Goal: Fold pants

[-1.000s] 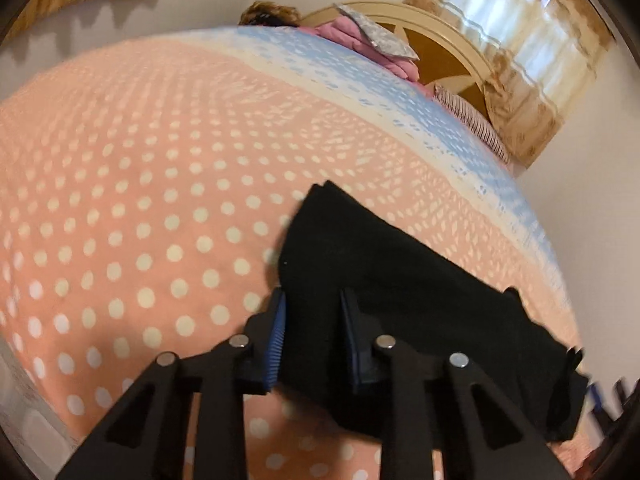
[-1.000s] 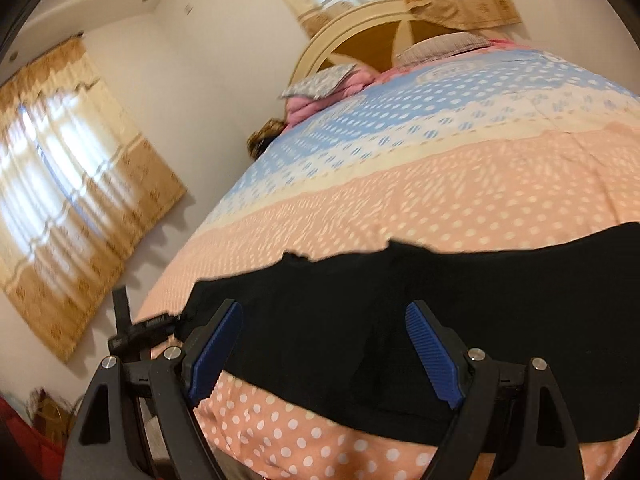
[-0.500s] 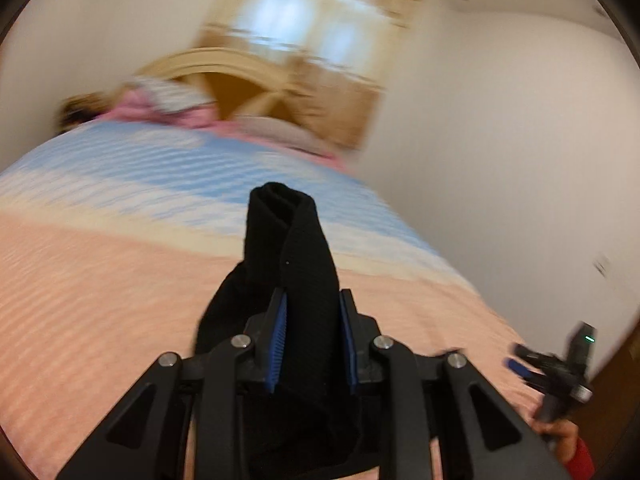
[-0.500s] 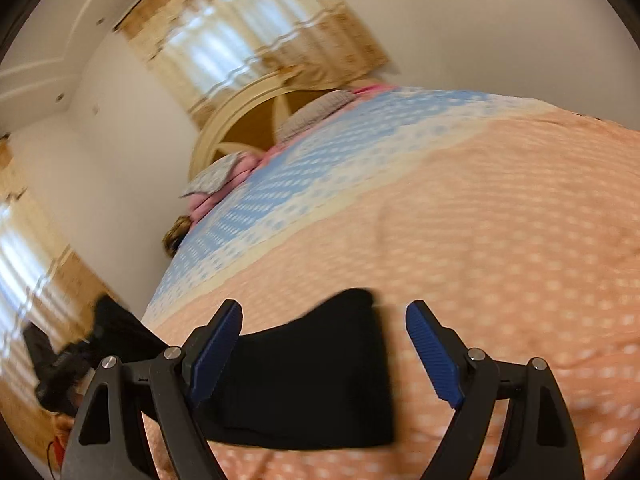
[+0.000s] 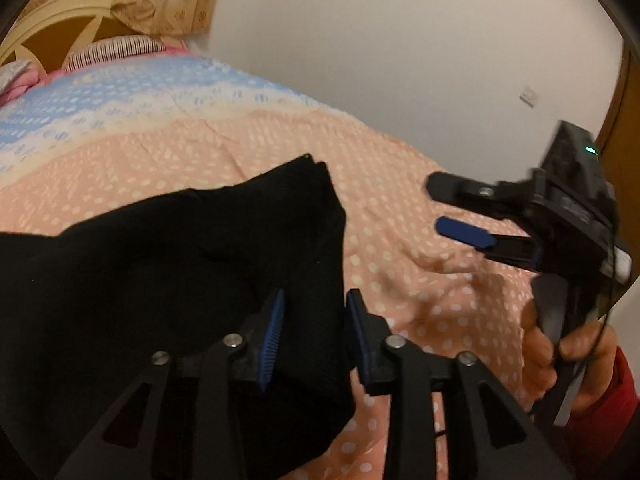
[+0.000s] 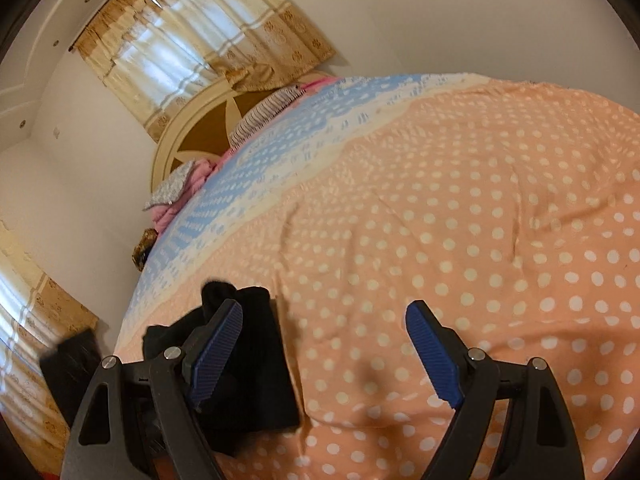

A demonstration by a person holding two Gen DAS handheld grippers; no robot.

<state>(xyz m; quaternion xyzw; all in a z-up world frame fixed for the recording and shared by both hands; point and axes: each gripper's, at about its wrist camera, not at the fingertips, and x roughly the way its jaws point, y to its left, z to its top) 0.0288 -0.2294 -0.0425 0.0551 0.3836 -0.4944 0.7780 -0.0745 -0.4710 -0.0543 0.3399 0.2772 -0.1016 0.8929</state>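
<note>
Here: pants point(image 5: 168, 264), black, lie bunched and part-folded on the bed point(image 5: 400, 184), near its front edge, on the peach dotted cover.

Left gripper point(image 5: 314, 328): its fingers point(image 5: 272, 328) have just been opening. A fold of the pants sits between them; the right pad shows a thin gap to the cloth, so the hold looks released or nearly so.

Right gripper point(image 6: 324, 344): fingers point(image 6: 434, 354) wide, nothing between them; it hangs over bare cover just beside the pants' right edge. A hand point(image 5: 568, 344) in a red sleeve point(image 5: 604, 412) carries it.

Beyond: pillows point(image 6: 264, 114), headboard point(image 6: 192, 132), curtains point(image 6: 192, 40), white wall.

Risks, as judged:
- Cloth may cling to the ribbed pads when the left gripper draws back, dragging the top layer and undoing the fold.
- Layers look uneven at the far corner; a further fold over that could set skewed.
- The soft cover may ruck under a low pass and get pinched along with the pants.
</note>
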